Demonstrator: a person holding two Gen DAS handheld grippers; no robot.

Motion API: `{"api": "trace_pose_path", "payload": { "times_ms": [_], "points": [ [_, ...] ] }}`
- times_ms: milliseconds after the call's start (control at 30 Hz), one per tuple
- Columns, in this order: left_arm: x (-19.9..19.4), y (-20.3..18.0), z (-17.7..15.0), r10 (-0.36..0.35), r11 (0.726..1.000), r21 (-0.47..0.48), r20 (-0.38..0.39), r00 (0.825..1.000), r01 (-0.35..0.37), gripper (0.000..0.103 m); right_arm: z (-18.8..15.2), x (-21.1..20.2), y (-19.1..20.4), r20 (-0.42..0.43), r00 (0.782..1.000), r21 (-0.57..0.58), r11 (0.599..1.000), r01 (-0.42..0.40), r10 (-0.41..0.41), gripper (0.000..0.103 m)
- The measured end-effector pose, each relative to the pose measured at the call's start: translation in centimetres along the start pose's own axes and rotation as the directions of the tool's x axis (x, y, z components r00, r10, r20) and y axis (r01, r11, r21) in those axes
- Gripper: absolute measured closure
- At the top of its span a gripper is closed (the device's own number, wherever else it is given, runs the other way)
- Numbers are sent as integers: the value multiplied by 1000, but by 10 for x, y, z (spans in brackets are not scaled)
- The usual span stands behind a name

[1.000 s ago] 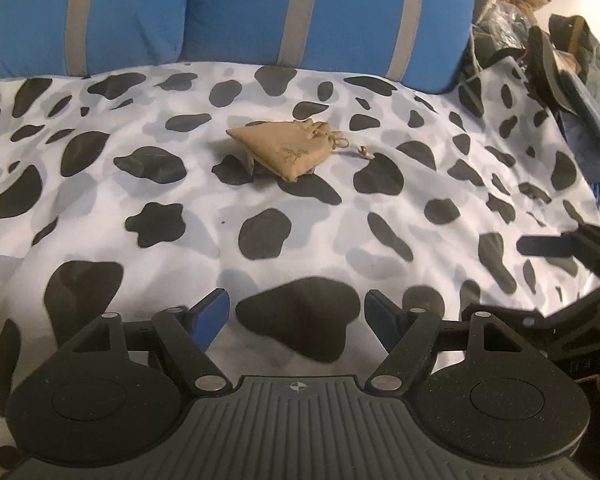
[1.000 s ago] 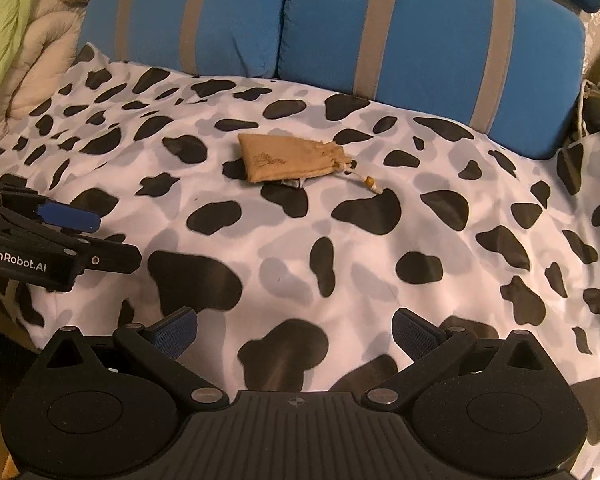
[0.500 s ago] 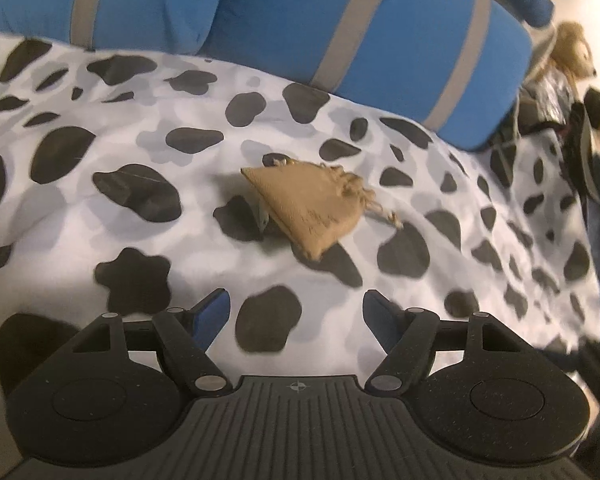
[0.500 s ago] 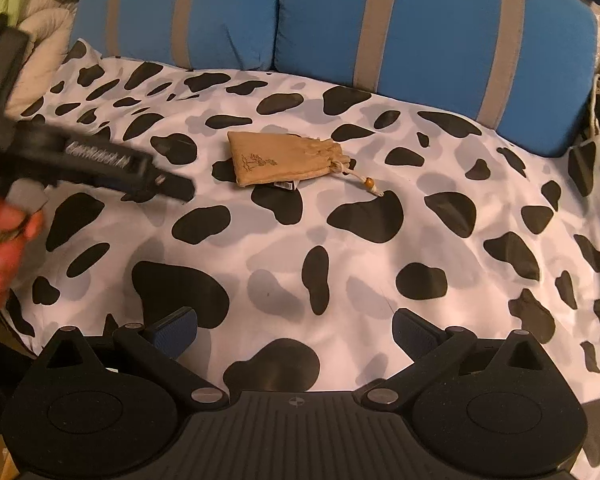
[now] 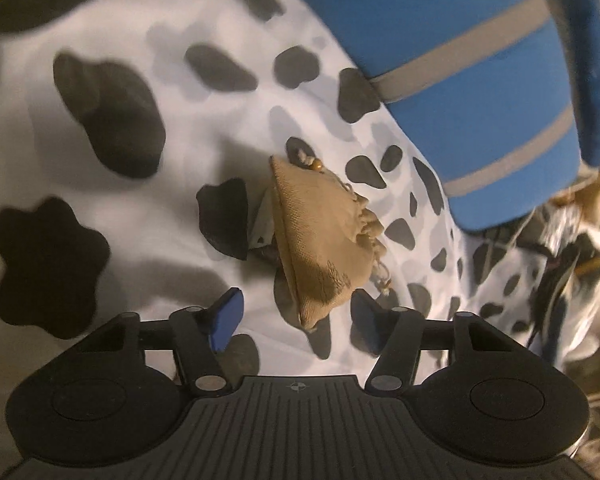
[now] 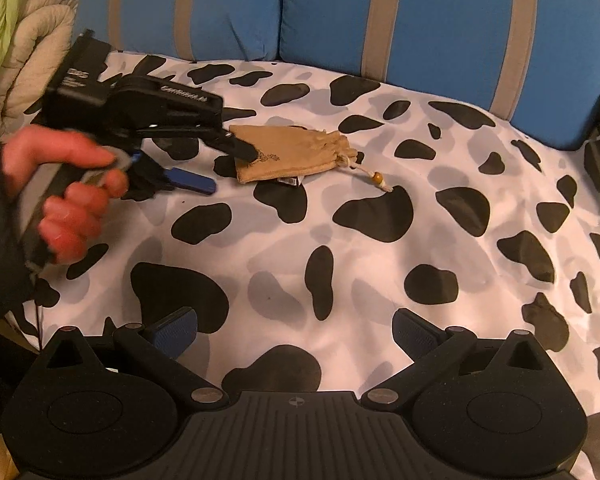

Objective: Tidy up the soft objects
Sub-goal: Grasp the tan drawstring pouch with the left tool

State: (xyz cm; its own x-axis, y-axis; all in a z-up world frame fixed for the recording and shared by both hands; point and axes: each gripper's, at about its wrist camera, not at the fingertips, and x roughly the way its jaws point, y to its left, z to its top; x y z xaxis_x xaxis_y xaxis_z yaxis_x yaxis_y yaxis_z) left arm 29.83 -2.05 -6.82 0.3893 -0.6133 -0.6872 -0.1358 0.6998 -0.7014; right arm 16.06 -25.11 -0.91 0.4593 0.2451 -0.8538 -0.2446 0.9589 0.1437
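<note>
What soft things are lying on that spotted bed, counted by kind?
Tan drawstring pouch: 1
Blue pillows with grey stripes: 2
Cow-print cover: 1
Beige quilted blanket: 1
Plush toy: 1
Total: 6

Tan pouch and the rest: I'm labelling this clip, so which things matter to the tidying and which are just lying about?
Job: tan drawstring pouch, left gripper open around its corner.
Lying about: cow-print cover, blue pillows, beige quilt.
</note>
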Motion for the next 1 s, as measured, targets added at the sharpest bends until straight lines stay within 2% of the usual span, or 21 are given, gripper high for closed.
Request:
{"api": "trace_pose_path", "payload": {
  "times_ms": [200, 333, 400, 533, 633, 700, 733, 767, 1000],
  "points": [
    [13, 12, 3, -93, 989, -118, -5, 996, 92, 48, 0, 3, 3, -17, 1000, 4, 1000, -11, 11, 0],
    [13, 19, 5, -111, 983, -146, 25, 993, 114, 50, -1, 4, 6, -25, 999, 5, 1000, -23, 23, 0],
    [12, 23, 5, -123, 979, -161, 30, 992, 127, 62, -2, 5, 8, -34, 999, 2, 1000, -30, 30, 0],
    [16, 25, 5, -144, 972, -184, 36, 989, 148, 66, -1, 6, 11, -40, 999, -6, 999, -35, 35, 0],
    [19, 28, 3, -164, 963, -207, 46, 985, 170, 73, -1, 5, 13, -36, 999, -13, 999, -36, 36, 0],
    [20, 31, 2, -184, 953, -237, 51, 982, 191, 87, -1, 5, 12, -39, 999, -9, 999, -32, 32, 0],
    [19, 31, 2, -191, 950, -239, 55, 980, 199, 89, -2, 6, 11, -44, 999, -5, 1000, -30, 30, 0],
    [16, 30, 1, -190, 952, -233, 66, 980, 200, 97, -2, 7, 9, -49, 998, 0, 1000, -27, 27, 0],
    [-3, 2, 4, -174, 979, -98, 82, 981, 181, 100, 0, 6, 6, -43, 999, 14, 1000, -18, 18, 0]
  ]
}}
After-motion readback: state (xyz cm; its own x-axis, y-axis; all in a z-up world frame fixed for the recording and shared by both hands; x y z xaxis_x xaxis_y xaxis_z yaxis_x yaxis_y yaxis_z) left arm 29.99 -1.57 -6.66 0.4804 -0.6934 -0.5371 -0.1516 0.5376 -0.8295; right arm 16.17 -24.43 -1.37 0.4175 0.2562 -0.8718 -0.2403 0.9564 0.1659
